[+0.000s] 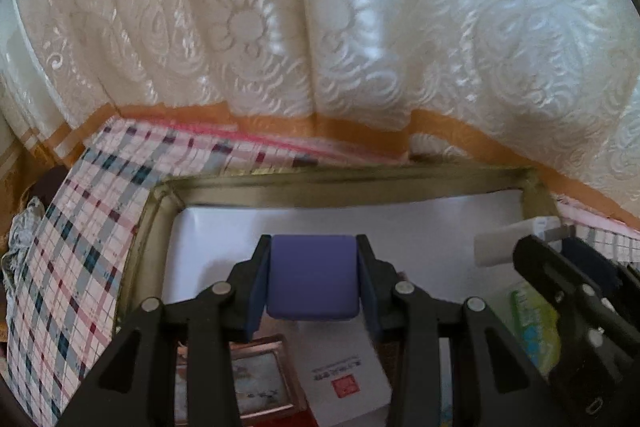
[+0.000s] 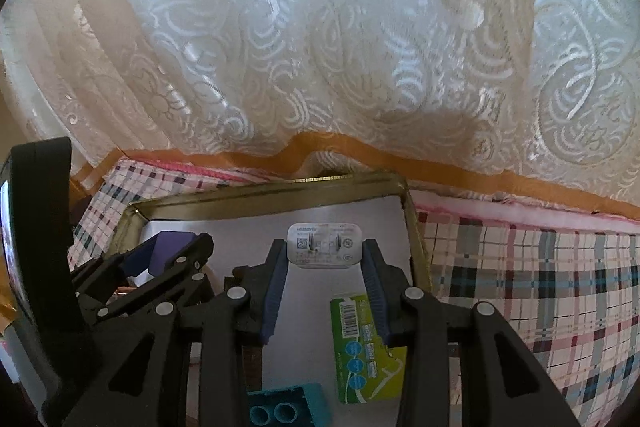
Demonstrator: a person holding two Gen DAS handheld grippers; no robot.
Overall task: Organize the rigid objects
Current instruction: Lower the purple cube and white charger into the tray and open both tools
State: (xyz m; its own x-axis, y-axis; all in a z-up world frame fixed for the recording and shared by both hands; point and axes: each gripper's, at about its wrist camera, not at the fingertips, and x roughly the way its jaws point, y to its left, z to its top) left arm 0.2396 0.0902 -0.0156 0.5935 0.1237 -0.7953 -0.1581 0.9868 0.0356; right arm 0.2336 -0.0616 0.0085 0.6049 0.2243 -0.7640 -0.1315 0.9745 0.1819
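Fingers (image 2: 366,263) across charger (image 2: 325,245), prongs camera-ward.

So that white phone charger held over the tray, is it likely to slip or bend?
The white charger looks like a hard plastic block, so it probably won't bend. Its smooth sides might slip, though the right gripper clamps it with ribbed pads. Set down over the tray on its prong face, it could well tip.

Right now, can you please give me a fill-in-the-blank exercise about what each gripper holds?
1. The left gripper holds a ____ block.
2. The right gripper holds a white ____.
3. Both hang over a tray lined with white ____.

Missing words: purple; charger; paper
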